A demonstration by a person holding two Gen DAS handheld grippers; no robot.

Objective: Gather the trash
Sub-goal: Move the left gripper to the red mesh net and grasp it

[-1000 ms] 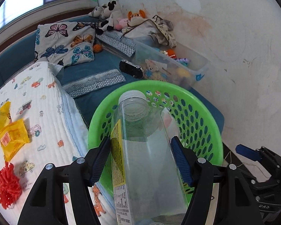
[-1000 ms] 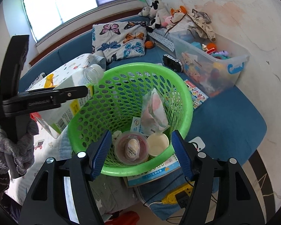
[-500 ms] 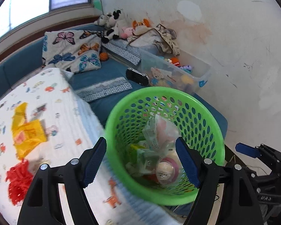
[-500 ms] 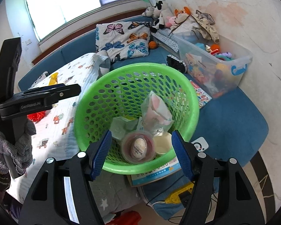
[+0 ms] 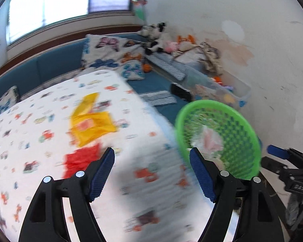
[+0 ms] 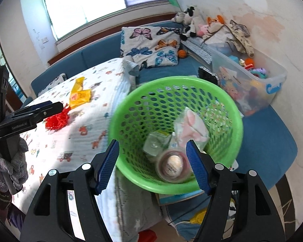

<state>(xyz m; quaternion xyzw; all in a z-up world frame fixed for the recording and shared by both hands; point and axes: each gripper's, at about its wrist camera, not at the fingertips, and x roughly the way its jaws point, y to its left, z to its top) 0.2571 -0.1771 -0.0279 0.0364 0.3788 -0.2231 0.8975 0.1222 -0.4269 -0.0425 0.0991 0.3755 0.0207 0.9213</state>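
Printed quilt (image 6: 70, 141), green basket (image 6: 131, 173) (labels unreadable)

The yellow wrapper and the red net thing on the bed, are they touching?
Cannot tell. In the right wrist view the yellow wrapper and red net nearly meet; the left wrist view is blurred.

One green basket (image 6: 129, 109), one yellow wrapper (image 6: 79, 95) (crumpled), one red net (image 6: 57, 119).

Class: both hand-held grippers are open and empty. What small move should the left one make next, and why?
Probably lower the left hand-held gripper onto the red netting: it lies closest, and with the yellow wrapper remains outside the green basket.
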